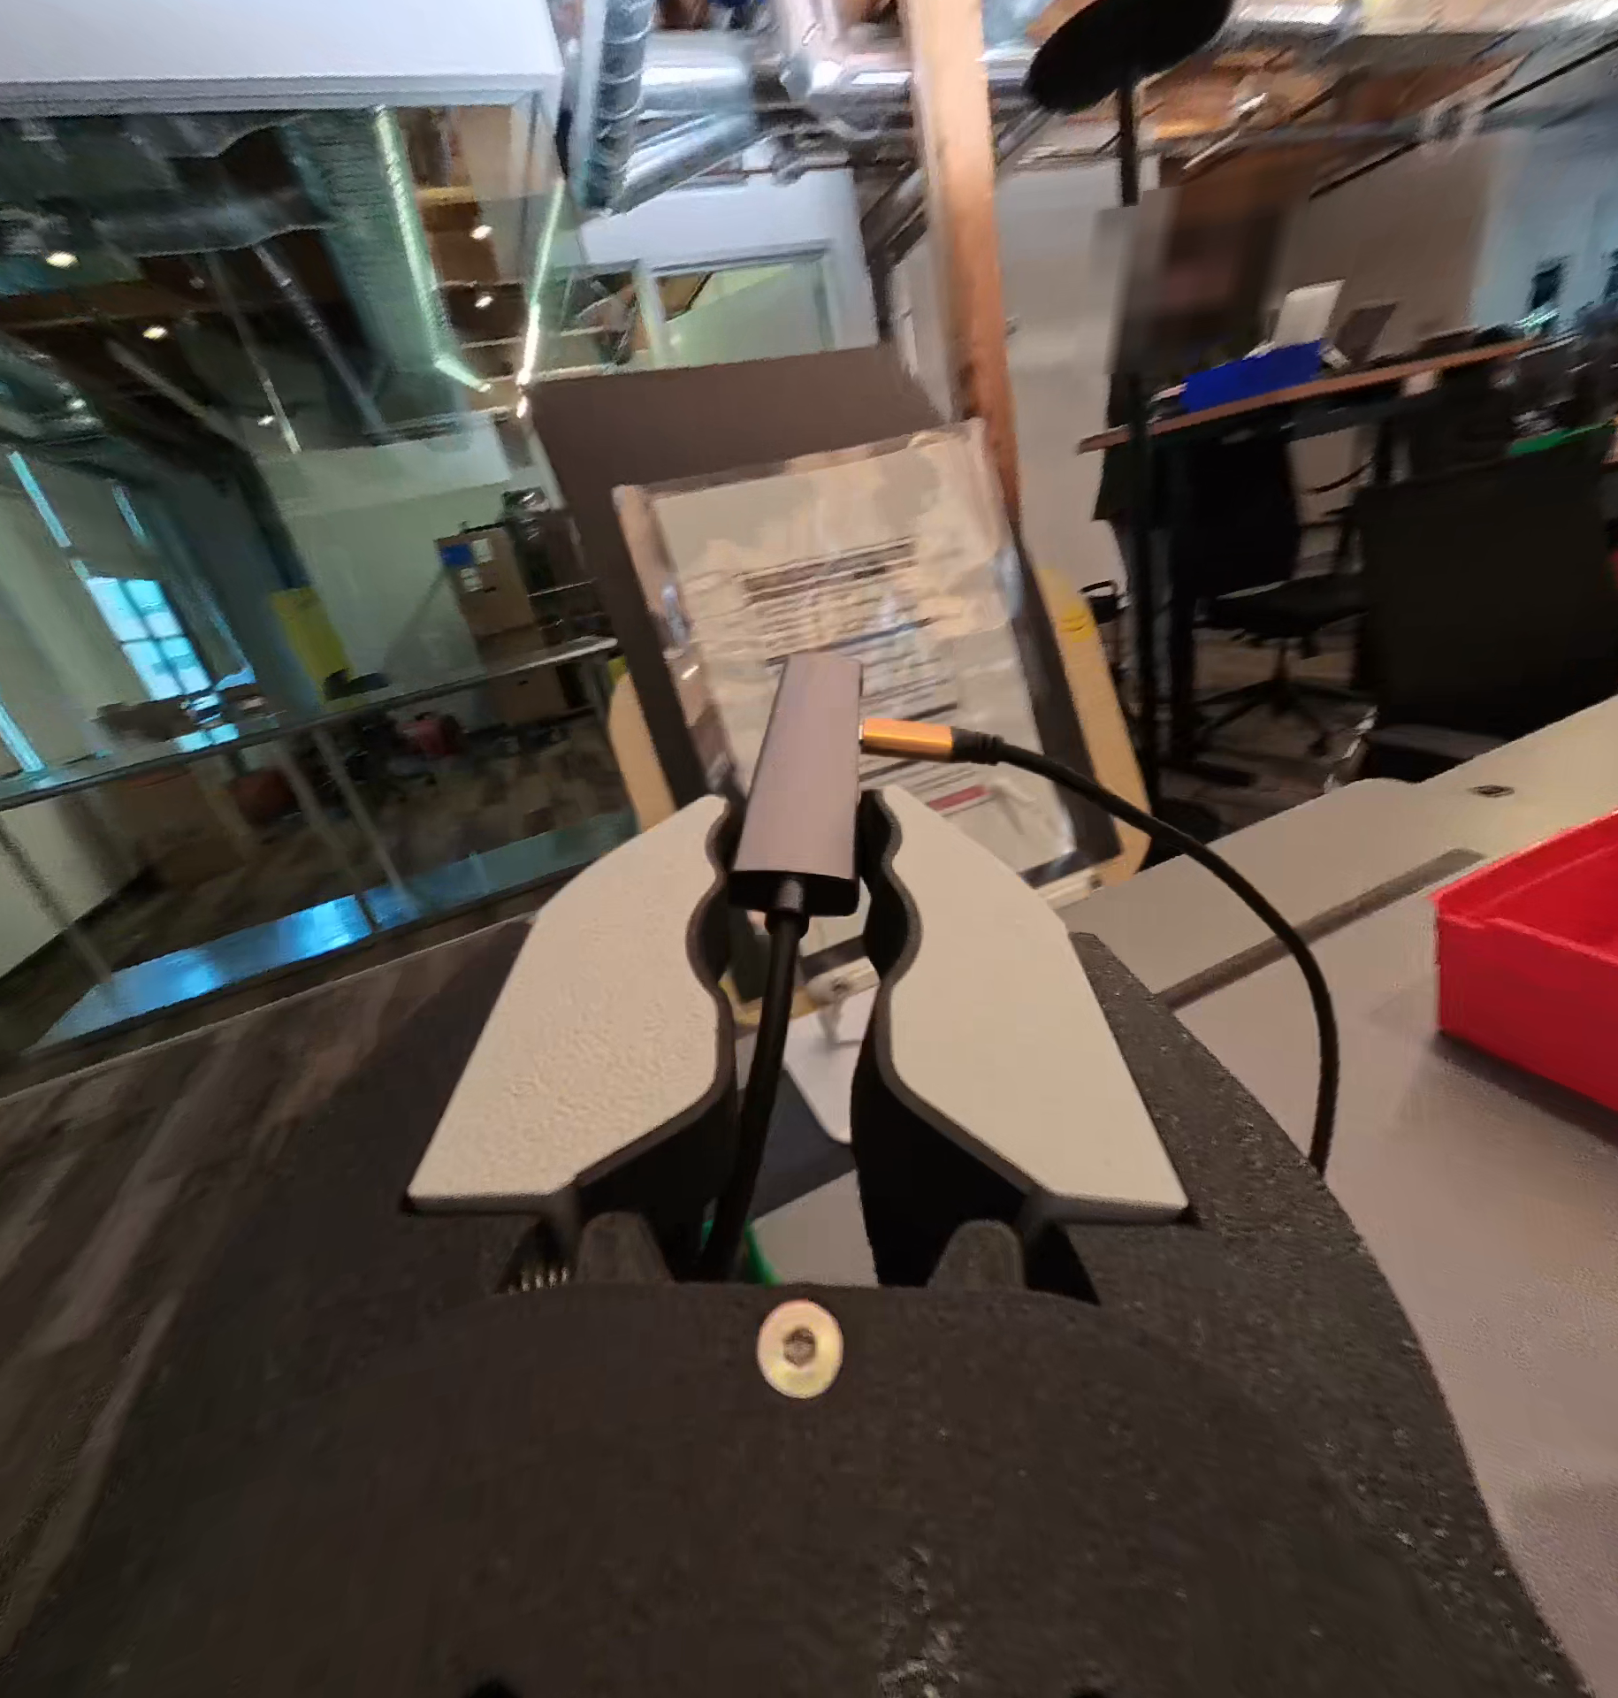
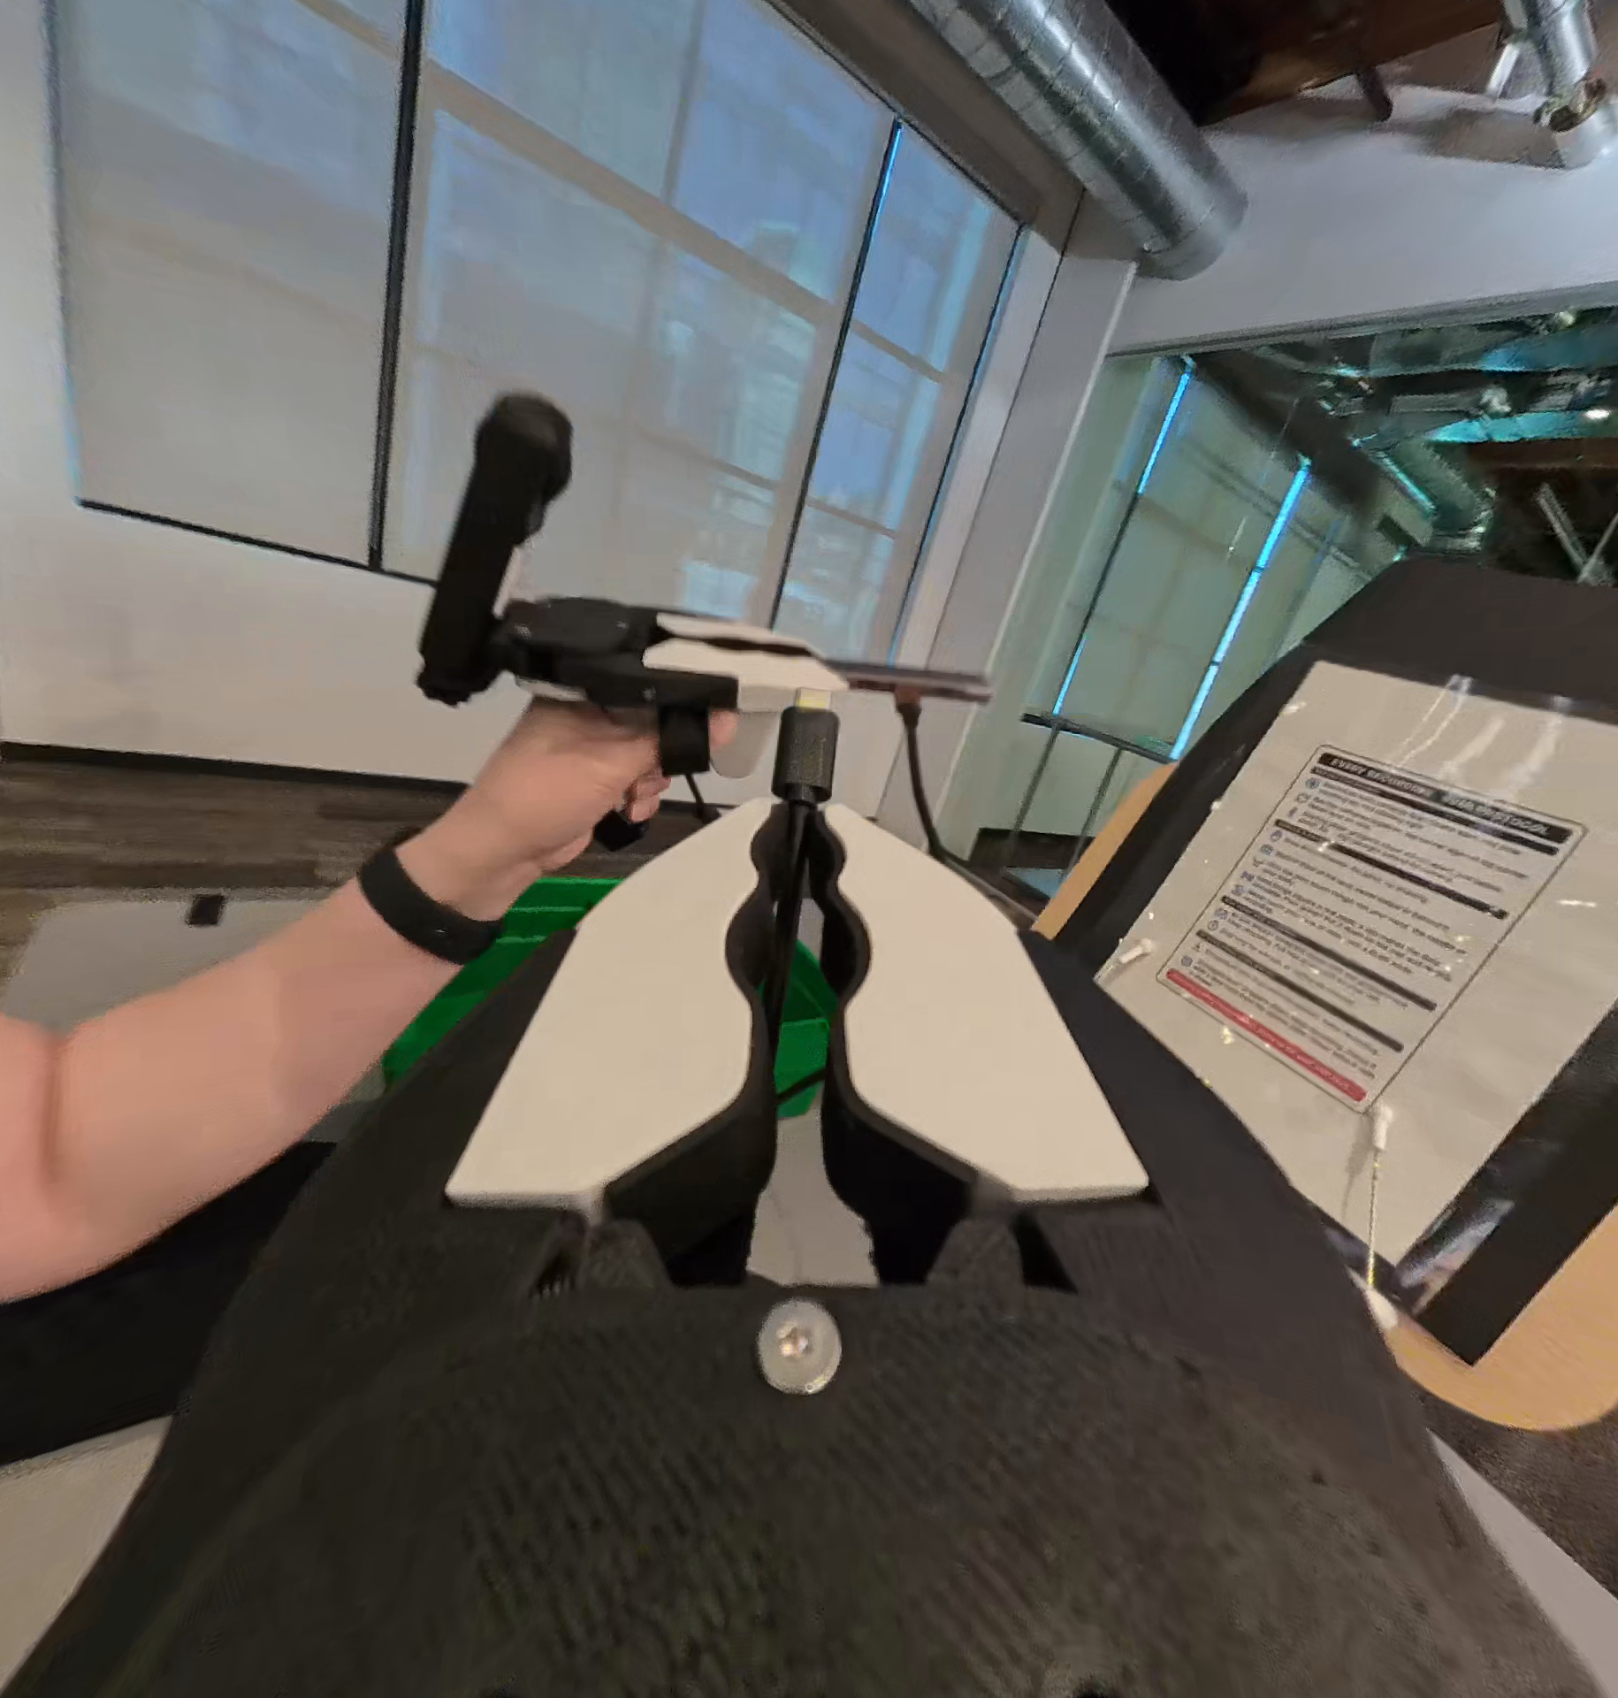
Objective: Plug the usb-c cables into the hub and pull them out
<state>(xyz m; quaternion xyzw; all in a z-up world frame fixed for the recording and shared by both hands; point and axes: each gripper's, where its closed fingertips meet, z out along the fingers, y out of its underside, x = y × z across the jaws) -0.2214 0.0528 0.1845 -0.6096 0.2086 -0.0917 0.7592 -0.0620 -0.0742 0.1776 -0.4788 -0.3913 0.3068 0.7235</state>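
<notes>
My left gripper [image 1: 796, 813] is shut on a slim grey hub [image 1: 810, 735] and holds it in the air; the hub's own black lead runs back between the fingers. A gold usb-c plug [image 1: 906, 740] sits in the hub's right side, and its black cable [image 1: 1283, 928] arcs down to the right. My right gripper [image 2: 798, 813] is shut on the cable of a black usb-c plug [image 2: 805, 749], whose tip points up just below the hub [image 2: 916, 684] held by the left gripper [image 2: 824, 675]. I cannot tell if the tip touches the hub.
A red bin [image 1: 1559, 956] stands on the grey table [image 1: 1476, 1286] at the right. A green bin [image 2: 548, 919] lies below the person's forearm [image 2: 236, 1057]. An acrylic sign holder with a printed sheet [image 2: 1338, 928] stands close on the right, also ahead in the left wrist view [image 1: 833, 588].
</notes>
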